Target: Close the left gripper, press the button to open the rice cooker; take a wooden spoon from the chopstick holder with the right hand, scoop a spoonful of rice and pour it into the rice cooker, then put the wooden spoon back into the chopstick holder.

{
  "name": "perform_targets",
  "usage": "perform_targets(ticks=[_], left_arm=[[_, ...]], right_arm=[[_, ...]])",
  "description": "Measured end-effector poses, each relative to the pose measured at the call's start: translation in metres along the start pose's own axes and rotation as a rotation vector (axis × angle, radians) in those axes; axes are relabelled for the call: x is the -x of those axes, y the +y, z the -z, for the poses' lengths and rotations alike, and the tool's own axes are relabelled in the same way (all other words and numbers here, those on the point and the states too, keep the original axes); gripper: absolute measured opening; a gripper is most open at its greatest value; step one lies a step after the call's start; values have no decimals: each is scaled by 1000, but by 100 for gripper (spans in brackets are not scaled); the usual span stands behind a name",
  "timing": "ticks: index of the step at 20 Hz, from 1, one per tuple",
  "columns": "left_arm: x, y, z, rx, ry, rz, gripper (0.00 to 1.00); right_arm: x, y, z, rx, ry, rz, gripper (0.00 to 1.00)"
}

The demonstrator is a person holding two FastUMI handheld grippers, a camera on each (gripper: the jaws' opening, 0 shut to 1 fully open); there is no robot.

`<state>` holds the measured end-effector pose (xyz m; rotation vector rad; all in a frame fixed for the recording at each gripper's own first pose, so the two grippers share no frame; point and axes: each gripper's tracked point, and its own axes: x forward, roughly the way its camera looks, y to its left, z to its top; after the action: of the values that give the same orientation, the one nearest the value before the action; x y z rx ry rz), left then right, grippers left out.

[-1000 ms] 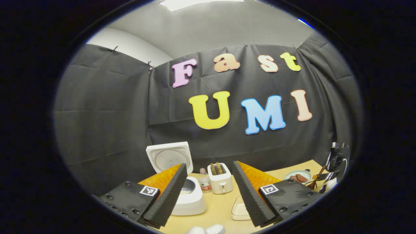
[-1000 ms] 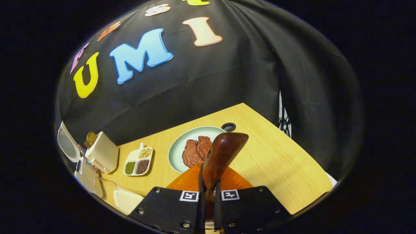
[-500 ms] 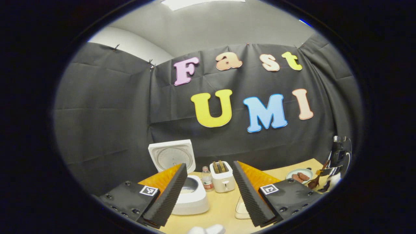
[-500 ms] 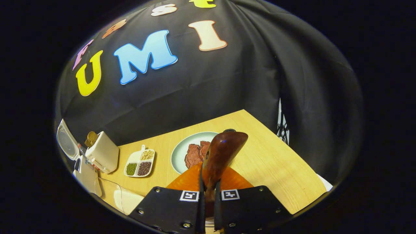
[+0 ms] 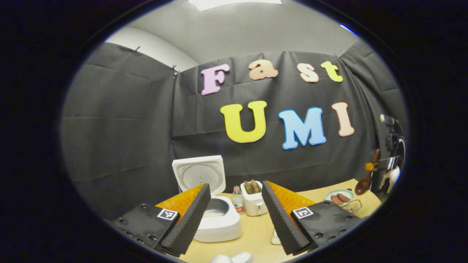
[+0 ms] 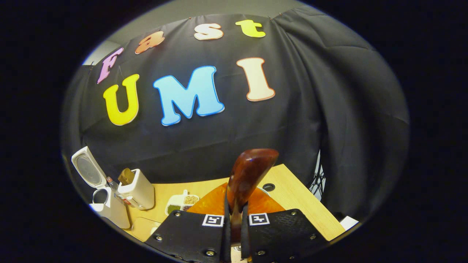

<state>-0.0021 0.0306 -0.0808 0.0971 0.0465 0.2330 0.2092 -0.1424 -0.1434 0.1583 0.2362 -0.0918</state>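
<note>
Lifted since a second ago: right gripper (image 6: 234, 233) now higher above the worktop (image 6: 292, 201), wooden spoon (image 6: 248, 171) clamped in its jaws. Right gripper view: spoon's end pokes forward past the jaws; plate mostly hidden behind them. Left gripper view: same spoon hangs bowl-down at far right, clear above the chopstick holder (image 5: 353, 206) and plate (image 5: 338, 197) of meat. Left gripper (image 5: 234, 215), jaws apart, holding nothing. Rice cooker (image 5: 217, 219) at the worktop's left, lid up; bottle (image 5: 238, 200) and toaster (image 5: 255, 199) beside it.
</note>
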Motion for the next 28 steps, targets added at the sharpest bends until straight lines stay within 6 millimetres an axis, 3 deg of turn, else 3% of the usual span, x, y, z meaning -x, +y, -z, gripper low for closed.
perform_targets(ticks=[2, 5, 9, 12, 16, 22, 28], left_arm=[[0, 11, 6, 5, 8, -2, 100], [2, 28, 12, 8, 16, -5, 100], [5, 50, 17, -7, 11, -7, 100], [6, 62, 19, -8, 6, -9, 100], [6, 68, 20, -19, -1, -5, 100], [3, 84, 27, -63, 4, -36, 97], [1, 98, 50, -68, 51, -62, 100]], right_arm=[[19, 33, -23, 22, -35, -36, 11], [44, 89, -43, 44, -69, -107, 11], [61, 153, -37, 55, -66, -180, 11], [59, 184, -5, 81, -22, -214, 11], [48, 210, 56, 107, 77, -235, 11], [15, 216, 133, 222, 136, -180, 11], [-10, 210, 191, 554, 116, -102, 11]])
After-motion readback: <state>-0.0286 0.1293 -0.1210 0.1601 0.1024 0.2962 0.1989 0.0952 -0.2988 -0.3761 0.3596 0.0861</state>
